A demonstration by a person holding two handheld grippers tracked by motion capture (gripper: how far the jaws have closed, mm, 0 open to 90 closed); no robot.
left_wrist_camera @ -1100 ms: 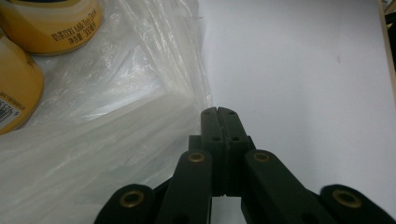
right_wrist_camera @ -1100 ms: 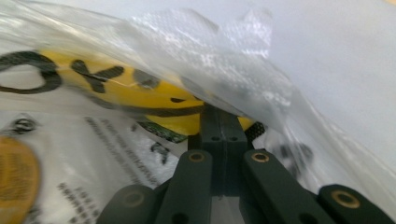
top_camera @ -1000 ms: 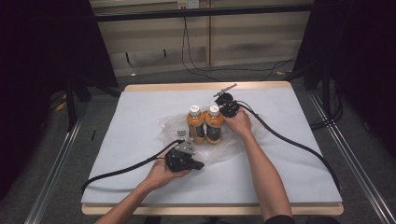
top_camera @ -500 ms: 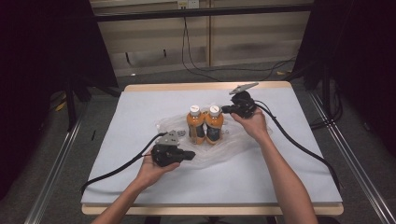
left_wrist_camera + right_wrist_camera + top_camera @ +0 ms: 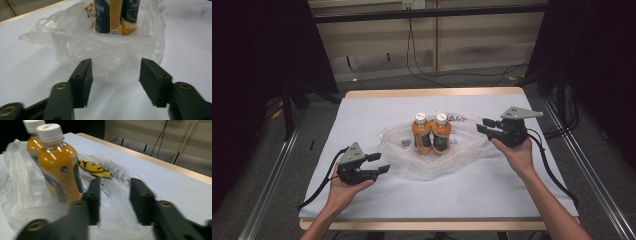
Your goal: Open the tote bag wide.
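Two orange drink bottles with white caps, one [image 5: 421,134] and the other [image 5: 441,132], stand upright side by side inside a crumpled clear plastic bag [image 5: 462,152] at the table's middle. My left gripper [image 5: 382,163] is held at the front left, a short way from the bag, open and pointing at it. In the left gripper view the open jaws [image 5: 115,75] frame the bag's near edge [image 5: 107,52]. My right gripper [image 5: 482,125] hovers right of the bag, open. In the right gripper view its jaws [image 5: 113,192] stand over the bag's printed film, beside the nearer bottle [image 5: 58,162].
The table [image 5: 362,115] has a white cover with a wooden edge at the back. Black cables [image 5: 557,175] trail from both grippers across the cover. Metal rails [image 5: 267,200] run along both sides of the table.
My right gripper has pulled away from the bottle tops to the right. My left gripper has drawn back to the left and front, away from the bag.
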